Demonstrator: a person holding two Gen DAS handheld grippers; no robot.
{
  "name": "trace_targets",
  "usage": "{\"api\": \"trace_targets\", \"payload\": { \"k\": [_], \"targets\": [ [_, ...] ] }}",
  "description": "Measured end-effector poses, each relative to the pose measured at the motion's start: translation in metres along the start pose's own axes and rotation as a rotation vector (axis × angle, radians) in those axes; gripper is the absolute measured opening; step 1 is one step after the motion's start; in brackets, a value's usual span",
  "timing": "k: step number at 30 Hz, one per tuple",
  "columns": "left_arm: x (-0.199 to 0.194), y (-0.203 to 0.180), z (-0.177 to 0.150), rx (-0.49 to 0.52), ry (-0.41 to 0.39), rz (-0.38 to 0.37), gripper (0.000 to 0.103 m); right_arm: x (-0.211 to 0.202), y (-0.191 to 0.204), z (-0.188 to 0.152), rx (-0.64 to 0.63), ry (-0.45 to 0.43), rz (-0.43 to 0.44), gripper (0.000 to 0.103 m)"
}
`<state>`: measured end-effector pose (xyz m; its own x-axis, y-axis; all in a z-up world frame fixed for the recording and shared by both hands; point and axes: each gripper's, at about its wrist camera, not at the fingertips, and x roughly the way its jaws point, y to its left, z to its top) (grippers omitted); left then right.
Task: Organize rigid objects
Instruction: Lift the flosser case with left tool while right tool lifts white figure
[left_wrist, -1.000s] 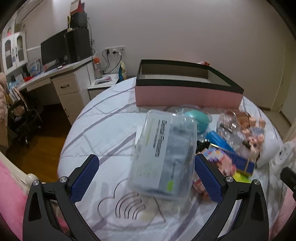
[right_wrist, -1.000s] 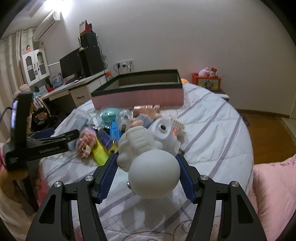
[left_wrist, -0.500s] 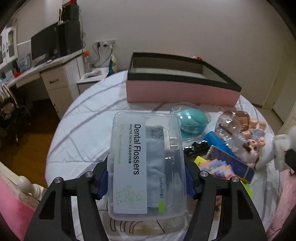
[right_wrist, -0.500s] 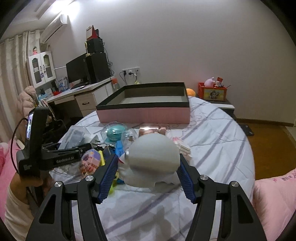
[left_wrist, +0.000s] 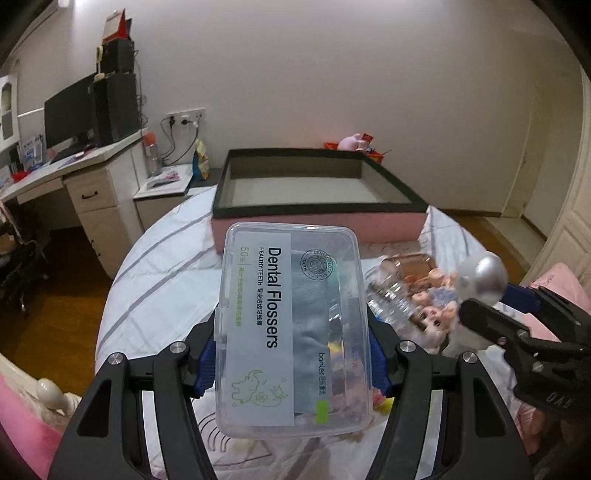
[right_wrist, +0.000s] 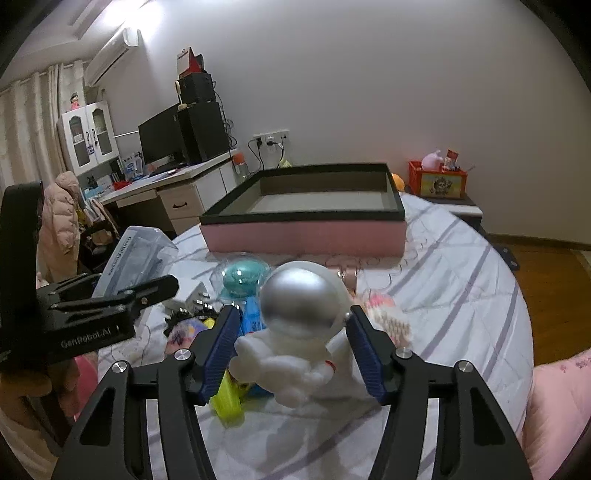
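My left gripper (left_wrist: 291, 354) is shut on a clear plastic box of dental flossers (left_wrist: 291, 325), held lengthwise above the striped sheet. The same box (right_wrist: 136, 251) and left gripper (right_wrist: 147, 291) show at the left of the right wrist view. A white astronaut figure with a silver helmet (right_wrist: 299, 306) sits between the blue pads of my right gripper (right_wrist: 291, 325), whose jaws are closing on its sides. Its helmet (left_wrist: 484, 273) and my right gripper (left_wrist: 517, 306) appear at the right of the left wrist view. Ahead lies an open pink box with a black rim (left_wrist: 317, 225) (right_wrist: 303, 238).
Small toys lie on the round bed: a teal item under a clear dome (right_wrist: 243, 277), a clear bottle of figures (left_wrist: 406, 295), a yellow piece (right_wrist: 227, 398). A desk with a monitor (left_wrist: 70, 110) stands at the left. Pink bedding (right_wrist: 554, 406) lies at the right.
My left gripper has shut on the flossers box and lifted it off the bed. The right gripper has raised the astronaut, which now faces me helmet up, closer to the pink box.
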<state>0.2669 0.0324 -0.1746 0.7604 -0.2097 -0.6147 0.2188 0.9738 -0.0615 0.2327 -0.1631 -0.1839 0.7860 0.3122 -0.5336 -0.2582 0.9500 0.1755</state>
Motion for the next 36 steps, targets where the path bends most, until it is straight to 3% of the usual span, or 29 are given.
{"api": "trace_targets", "payload": {
  "k": [7,16,18,21,25,27,30,33,36],
  "targets": [
    [0.01,-0.009,0.041,0.012,-0.033,-0.055,0.065,0.011,0.004,0.032,-0.04,-0.021,0.028,0.061],
    [0.07,-0.001,0.105,0.056,0.012,-0.012,0.065,0.065,-0.011,0.103,-0.041,0.041,0.049,0.061],
    [0.086,0.001,0.117,0.052,0.032,-0.008,0.065,0.081,-0.012,0.119,-0.056,0.054,0.047,0.051],
    [0.111,0.003,0.13,0.054,0.06,0.021,0.065,0.106,-0.016,0.137,-0.07,0.084,0.032,0.048],
    [0.152,0.009,0.129,0.027,0.148,0.032,0.065,0.141,-0.022,0.142,-0.104,0.147,-0.021,0.044],
    [0.153,0.009,0.122,0.007,0.148,-0.001,0.065,0.158,-0.031,0.133,-0.065,0.212,0.002,0.044],
    [0.139,0.008,0.113,0.014,0.12,0.003,0.066,0.136,-0.039,0.121,-0.025,0.177,0.031,0.046],
    [0.123,0.008,0.108,0.007,0.1,-0.007,0.066,0.106,-0.035,0.111,-0.061,0.148,0.013,0.066],
    [0.113,0.005,0.105,0.022,0.083,0.009,0.065,0.098,-0.033,0.095,-0.054,0.18,0.008,0.066]
  ]
}}
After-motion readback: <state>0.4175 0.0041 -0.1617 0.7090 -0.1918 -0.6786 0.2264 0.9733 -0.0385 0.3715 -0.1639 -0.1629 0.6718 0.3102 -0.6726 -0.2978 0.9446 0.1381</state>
